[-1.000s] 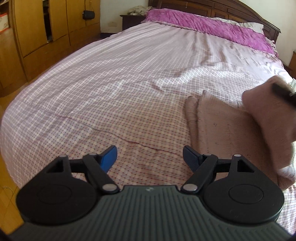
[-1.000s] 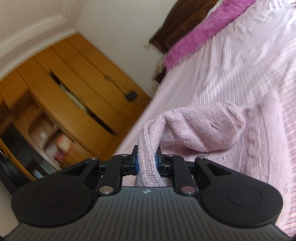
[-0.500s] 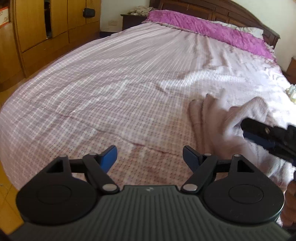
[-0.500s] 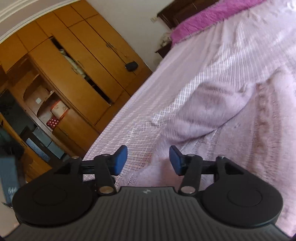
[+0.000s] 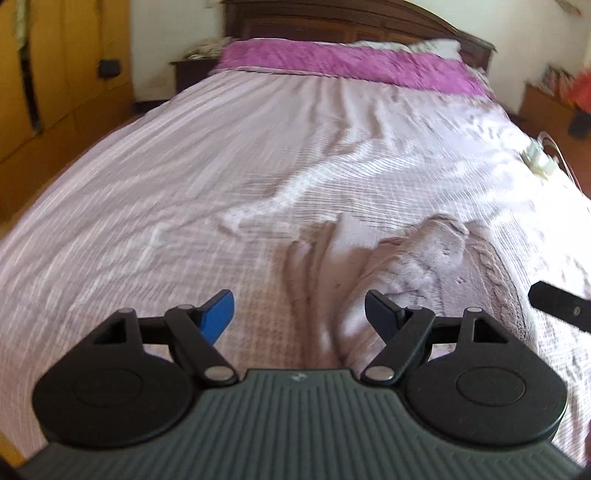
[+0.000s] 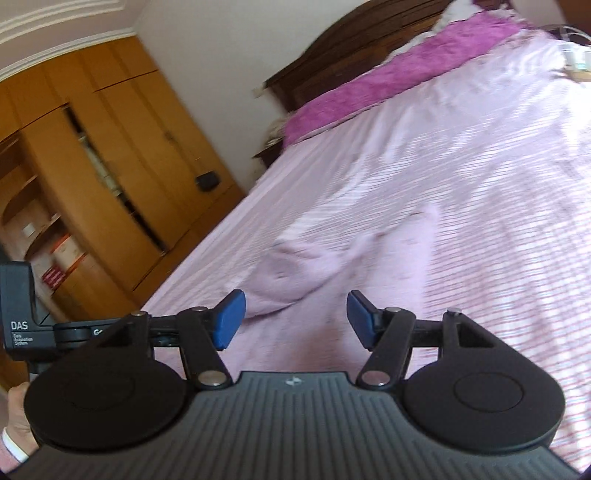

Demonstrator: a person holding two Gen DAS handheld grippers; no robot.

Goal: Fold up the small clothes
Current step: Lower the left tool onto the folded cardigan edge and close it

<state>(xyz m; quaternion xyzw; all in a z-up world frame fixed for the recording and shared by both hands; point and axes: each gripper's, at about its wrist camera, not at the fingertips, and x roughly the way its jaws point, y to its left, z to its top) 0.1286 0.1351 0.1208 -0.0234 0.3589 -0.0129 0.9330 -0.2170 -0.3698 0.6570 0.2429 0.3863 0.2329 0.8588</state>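
A small pale pink knit garment (image 5: 413,266) lies on the checked bedsheet (image 5: 184,192), one side folded over onto itself. My left gripper (image 5: 299,314) hovers above its near left edge, open, nothing between the blue pads. In the right wrist view the same garment (image 6: 332,258) lies flat ahead of my right gripper (image 6: 295,319), whose jaws are opening and hold nothing. A black finger of the right gripper (image 5: 557,306) shows at the right edge of the left wrist view.
A purple blanket (image 5: 351,62) and a dark wooden headboard (image 5: 332,22) are at the far end of the bed. Wooden wardrobes (image 6: 92,166) stand along the left. A small white object (image 5: 537,160) lies near the bed's right edge. A hand (image 6: 16,417) holds the left device.
My right gripper let go of the pink garment's lifted part, which now lies folded over on the bed, and pulled back with its jaws wide. The left gripper swung rightward, staying open.
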